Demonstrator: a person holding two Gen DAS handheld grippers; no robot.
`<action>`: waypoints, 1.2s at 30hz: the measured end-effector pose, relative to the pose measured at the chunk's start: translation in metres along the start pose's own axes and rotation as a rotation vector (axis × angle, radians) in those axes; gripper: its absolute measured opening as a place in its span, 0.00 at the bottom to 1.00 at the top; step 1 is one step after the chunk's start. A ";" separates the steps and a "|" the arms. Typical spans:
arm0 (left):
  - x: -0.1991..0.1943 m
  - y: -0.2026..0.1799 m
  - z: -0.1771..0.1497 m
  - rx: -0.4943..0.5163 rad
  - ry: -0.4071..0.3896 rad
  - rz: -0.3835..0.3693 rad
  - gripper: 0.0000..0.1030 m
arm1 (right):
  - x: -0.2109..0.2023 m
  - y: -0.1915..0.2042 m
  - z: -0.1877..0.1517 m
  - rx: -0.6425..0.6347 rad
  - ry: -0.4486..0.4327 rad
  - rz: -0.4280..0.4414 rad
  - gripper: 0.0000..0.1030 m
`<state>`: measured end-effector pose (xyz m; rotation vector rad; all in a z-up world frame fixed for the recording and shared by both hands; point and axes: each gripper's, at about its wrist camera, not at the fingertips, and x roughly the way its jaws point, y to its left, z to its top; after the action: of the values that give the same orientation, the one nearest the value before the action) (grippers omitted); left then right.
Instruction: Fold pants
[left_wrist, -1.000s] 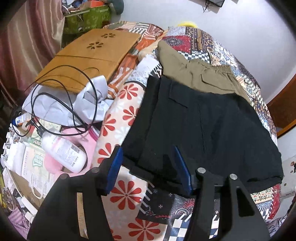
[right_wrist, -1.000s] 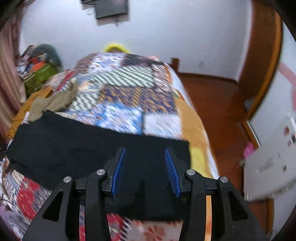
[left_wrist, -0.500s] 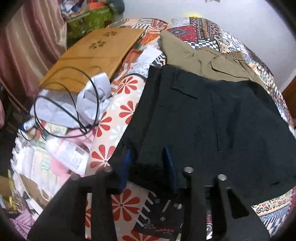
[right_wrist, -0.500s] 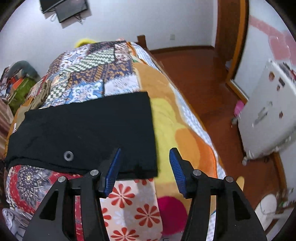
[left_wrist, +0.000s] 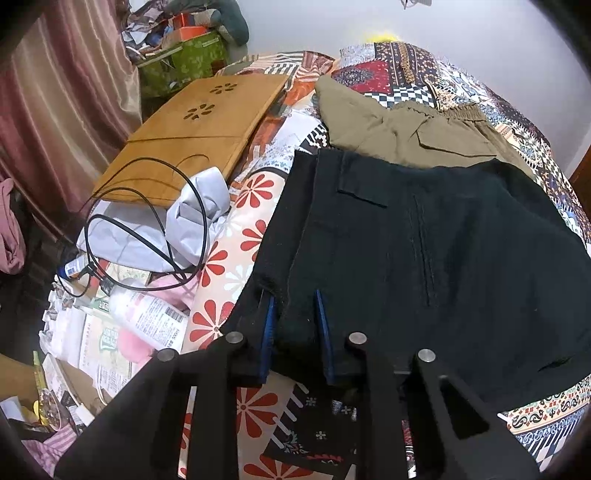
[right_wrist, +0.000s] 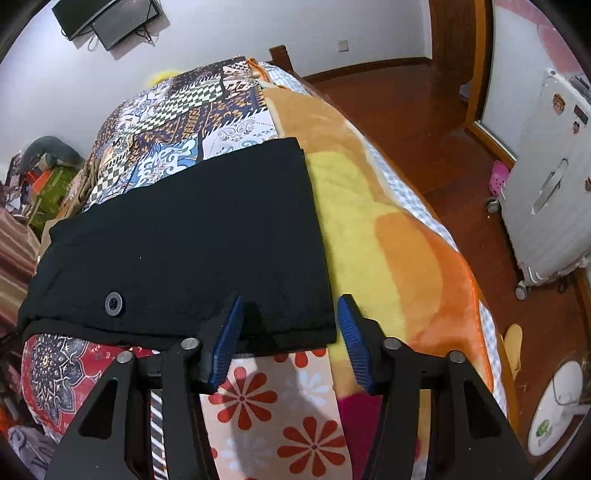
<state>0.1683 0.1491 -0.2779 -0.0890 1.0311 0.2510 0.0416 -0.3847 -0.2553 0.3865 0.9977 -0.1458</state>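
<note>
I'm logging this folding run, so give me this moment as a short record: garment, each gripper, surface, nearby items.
garment: black pants, flat across the bed
left gripper: jaws just closing, pinching a bunched edge of the pants
right gripper: open, jaws astride the pants' near corner, not gripping
surface: patchwork bedspread
nearby: olive pants beyond the black pair; wooden board; black cable

We are seeing open blanket (right_wrist: 388, 236) lying bare right of the black pants (right_wrist: 192, 236); leftward, a wooden board (left_wrist: 192, 136), looping cable (left_wrist: 147, 221), crumpled paper (left_wrist: 195, 210) and bottle (left_wrist: 147, 314) are crowding the bedside.
</note>
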 end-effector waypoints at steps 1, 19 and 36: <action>-0.001 0.000 0.000 0.001 -0.003 0.001 0.21 | 0.000 0.001 0.000 -0.007 -0.007 -0.011 0.33; -0.055 0.012 0.020 -0.021 -0.119 -0.052 0.15 | -0.028 0.021 0.013 -0.184 -0.151 -0.162 0.13; -0.005 0.018 -0.026 -0.009 0.004 -0.046 0.19 | 0.013 0.014 -0.005 -0.173 0.025 -0.149 0.14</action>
<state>0.1394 0.1609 -0.2859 -0.1210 1.0310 0.2136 0.0487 -0.3688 -0.2654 0.1563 1.0554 -0.1875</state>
